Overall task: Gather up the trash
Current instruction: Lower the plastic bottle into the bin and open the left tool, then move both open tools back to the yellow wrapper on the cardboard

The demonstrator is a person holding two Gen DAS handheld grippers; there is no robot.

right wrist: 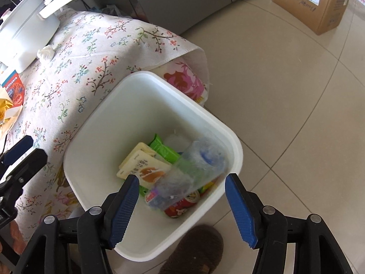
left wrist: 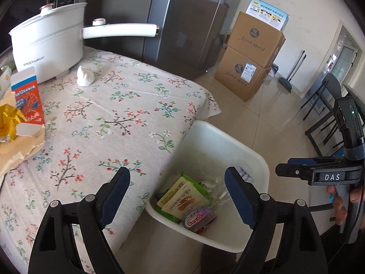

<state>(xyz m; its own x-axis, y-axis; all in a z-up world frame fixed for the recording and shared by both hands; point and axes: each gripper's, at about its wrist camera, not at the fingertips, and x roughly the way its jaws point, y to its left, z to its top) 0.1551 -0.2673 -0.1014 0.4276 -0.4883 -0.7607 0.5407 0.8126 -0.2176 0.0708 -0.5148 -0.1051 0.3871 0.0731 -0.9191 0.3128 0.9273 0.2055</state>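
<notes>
A white trash bin (left wrist: 228,141) (right wrist: 109,123) stands on the floor beside the table and holds several wrappers, a can and a blurred clear plastic bottle (right wrist: 200,159). My right gripper (right wrist: 182,205) is open and empty right above the bin; it also shows in the left wrist view (left wrist: 294,167). My left gripper (left wrist: 178,194) is open and empty over the table's edge and the bin. On the floral tablecloth lie a crumpled white tissue (left wrist: 84,76) (right wrist: 46,52), an orange-and-blue carton (left wrist: 28,98), a yellow wrapper (left wrist: 9,121) and brown paper (left wrist: 20,148).
A white electric pot (left wrist: 48,41) with a long handle stands at the table's back. A grey fridge (left wrist: 182,22), stacked cardboard boxes (left wrist: 251,64) and black chairs (left wrist: 324,114) stand around. A brown slipper (right wrist: 198,251) lies by the bin.
</notes>
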